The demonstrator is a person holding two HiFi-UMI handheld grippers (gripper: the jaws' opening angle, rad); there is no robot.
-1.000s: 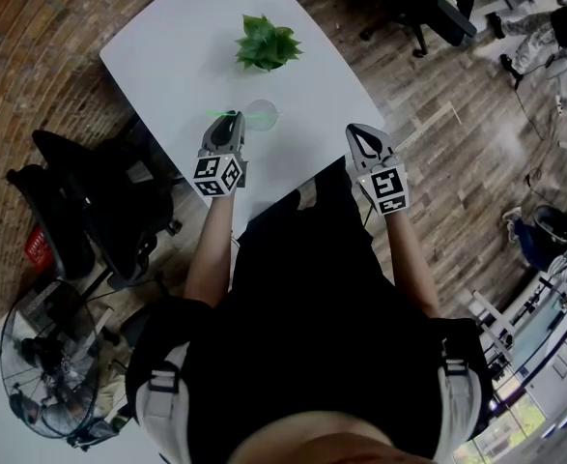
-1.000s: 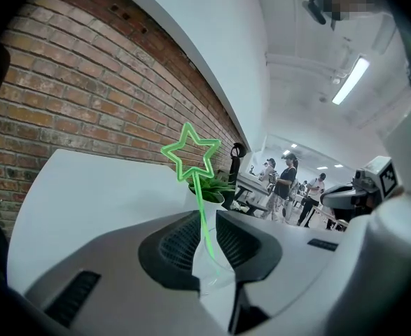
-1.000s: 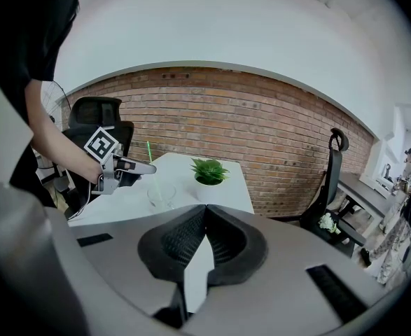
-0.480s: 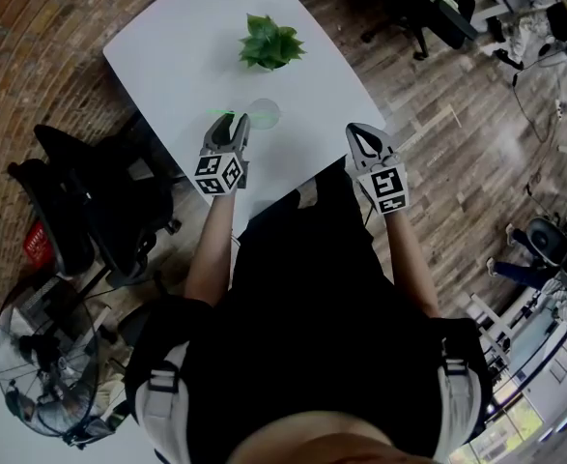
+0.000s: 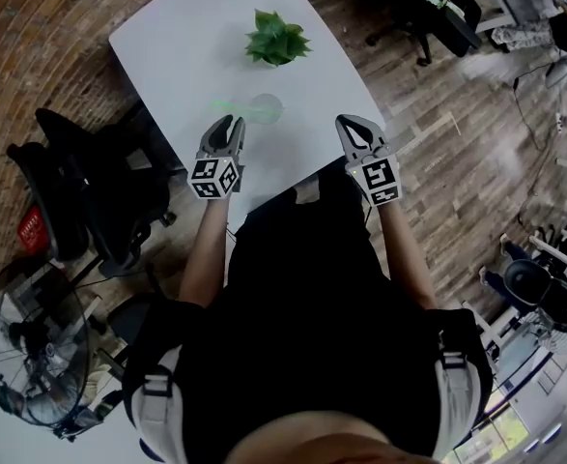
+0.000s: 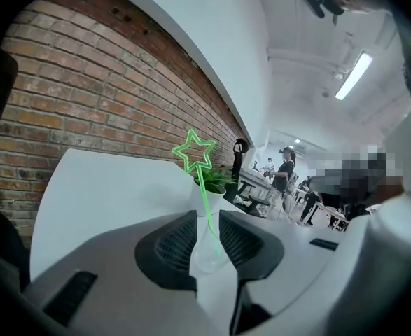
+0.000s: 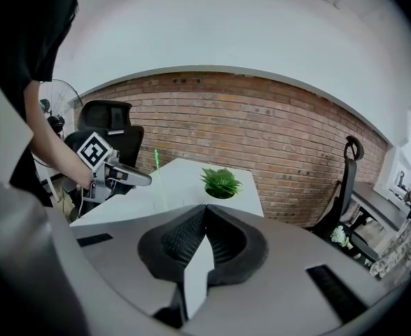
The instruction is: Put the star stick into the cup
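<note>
White table [image 5: 182, 46], star stick [image 6: 204, 197] in cup [image 6: 209, 248]

Black short-sleeved shirt [image 5: 302, 288], grey shoulder straps [image 5: 157, 387]

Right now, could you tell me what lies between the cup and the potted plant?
Nothing: in the head view, only bare white table separates the cup, which holds the star stick, from the potted plant.
</note>
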